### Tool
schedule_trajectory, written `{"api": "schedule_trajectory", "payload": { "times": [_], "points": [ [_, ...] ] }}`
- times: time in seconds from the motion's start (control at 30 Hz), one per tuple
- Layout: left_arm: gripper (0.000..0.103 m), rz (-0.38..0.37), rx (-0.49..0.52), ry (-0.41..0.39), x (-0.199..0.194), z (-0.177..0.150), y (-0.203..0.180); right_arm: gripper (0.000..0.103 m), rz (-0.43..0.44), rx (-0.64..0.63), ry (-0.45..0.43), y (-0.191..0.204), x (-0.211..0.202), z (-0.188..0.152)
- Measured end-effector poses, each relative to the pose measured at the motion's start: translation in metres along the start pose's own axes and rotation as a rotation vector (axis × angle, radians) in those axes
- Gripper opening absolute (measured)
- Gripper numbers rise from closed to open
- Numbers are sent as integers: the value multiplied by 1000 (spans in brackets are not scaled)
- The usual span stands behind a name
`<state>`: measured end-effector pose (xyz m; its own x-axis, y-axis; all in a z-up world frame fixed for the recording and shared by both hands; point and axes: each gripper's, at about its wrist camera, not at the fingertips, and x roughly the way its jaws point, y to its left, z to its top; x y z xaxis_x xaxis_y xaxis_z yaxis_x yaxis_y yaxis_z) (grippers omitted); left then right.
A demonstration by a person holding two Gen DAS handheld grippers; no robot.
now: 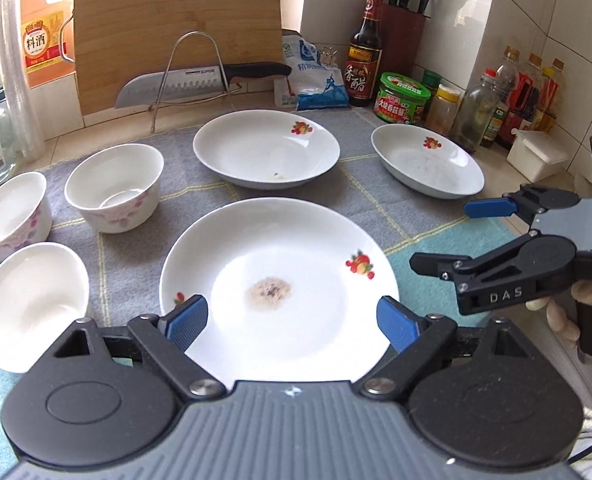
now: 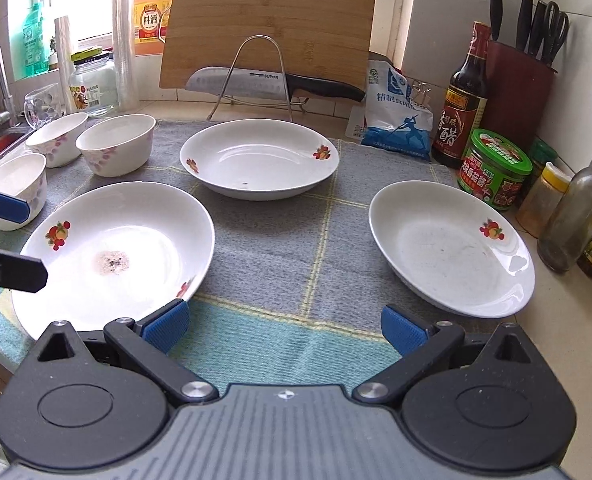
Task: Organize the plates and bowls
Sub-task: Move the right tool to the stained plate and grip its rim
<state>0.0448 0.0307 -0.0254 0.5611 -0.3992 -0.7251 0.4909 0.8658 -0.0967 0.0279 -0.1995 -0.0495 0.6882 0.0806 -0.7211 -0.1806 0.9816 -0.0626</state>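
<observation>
Three white deep plates with fruit prints lie on a grey-and-teal mat [image 2: 280,240]: a stained one [image 1: 280,280] [image 2: 112,252] nearest, one at the back [image 1: 266,148] [image 2: 258,158], one at the right [image 1: 428,162] [image 2: 448,248]. Three white bowls with pink flowers [image 1: 114,188] [image 1: 12,212] [image 1: 32,304] stand at the left. My left gripper [image 1: 292,320] [image 2: 12,238] hovers open over the stained plate's near part, nothing gripped. My right gripper [image 2: 286,326] [image 1: 452,234] is open above bare mat between the stained plate and the right plate.
A bamboo cutting board [image 2: 272,28] and a knife [image 2: 272,82] on a wire rack stand at the back. A salt bag [image 2: 396,120], a vinegar bottle [image 2: 466,100], jars, oil bottles and a knife block [image 2: 520,80] line the right wall. A glass jar [image 2: 94,84] and a sink edge are at the left.
</observation>
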Motion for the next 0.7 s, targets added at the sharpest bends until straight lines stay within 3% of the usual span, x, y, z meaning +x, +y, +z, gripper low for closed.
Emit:
{"api": "schedule_trajectory", "payload": {
  "times": [0.33,0.47,0.7],
  "points": [
    [91,30,31,80,-3,-46,25,103,37,-46,3,33,-1,15],
    [91,10,25,100,11,-53,29,103,65,-53,15,39,1,17],
    [92,8,126,88,28,-53,17,103,109,-59,49,40,5,15]
  ]
}}
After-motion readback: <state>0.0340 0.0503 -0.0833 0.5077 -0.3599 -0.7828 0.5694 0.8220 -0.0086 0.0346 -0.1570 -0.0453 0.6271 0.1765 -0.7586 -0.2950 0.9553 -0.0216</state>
